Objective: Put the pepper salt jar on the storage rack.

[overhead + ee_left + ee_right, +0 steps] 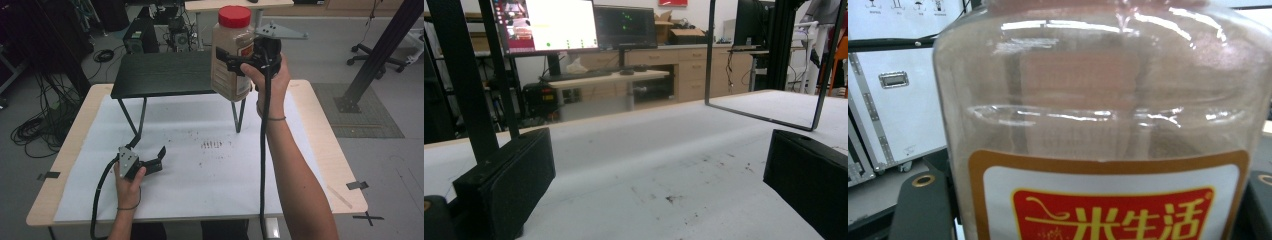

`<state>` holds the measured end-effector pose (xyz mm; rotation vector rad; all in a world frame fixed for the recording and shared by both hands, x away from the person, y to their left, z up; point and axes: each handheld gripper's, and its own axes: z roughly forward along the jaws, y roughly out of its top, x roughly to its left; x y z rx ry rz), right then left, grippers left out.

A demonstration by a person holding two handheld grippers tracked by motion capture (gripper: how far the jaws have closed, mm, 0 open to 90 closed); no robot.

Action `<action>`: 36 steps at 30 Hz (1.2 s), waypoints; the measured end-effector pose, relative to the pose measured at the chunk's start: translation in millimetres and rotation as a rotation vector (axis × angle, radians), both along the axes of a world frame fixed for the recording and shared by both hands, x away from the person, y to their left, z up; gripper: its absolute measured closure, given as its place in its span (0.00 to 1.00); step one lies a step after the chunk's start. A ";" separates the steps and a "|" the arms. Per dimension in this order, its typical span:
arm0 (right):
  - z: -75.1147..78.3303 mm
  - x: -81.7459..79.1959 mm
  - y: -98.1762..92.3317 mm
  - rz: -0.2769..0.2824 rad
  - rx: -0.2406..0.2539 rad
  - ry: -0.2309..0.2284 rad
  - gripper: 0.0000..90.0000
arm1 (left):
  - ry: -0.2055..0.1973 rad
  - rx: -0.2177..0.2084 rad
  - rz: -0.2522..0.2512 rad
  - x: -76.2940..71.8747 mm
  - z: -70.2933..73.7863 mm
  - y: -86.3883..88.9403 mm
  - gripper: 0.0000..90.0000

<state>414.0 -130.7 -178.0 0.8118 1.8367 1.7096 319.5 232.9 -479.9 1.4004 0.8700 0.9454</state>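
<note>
While right claw (pixel 231 60) grips jar (pixel 231 55), label (pixel 1108 210) close, left claw (pixel 152 162) agape

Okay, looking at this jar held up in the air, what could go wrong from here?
1. The right hand-held gripper holds the clear plastic jar with a red lid by its sides, high above the table; a slick wall could slip.
2. The jar hangs near the edge of the small black shelf; lowering it could clip that edge.
3. The left hand-held gripper rests open on the white paper, offering no support.

Clear red-lidded jar (pixel 232 52) of brown powder, upright, raised above the table.
</note>
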 end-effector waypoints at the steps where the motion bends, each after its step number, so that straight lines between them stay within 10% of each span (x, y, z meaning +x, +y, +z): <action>1: -0.1 1.7 0.0 0.001 0.004 0.003 0.28 | 0.000 0.000 0.000 0.0 0.0 0.0 0.00; 36: 4.6 53.5 18.5 -0.026 -0.015 0.020 0.28 | -0.004 -0.005 -0.006 0.3 -0.2 0.0 0.00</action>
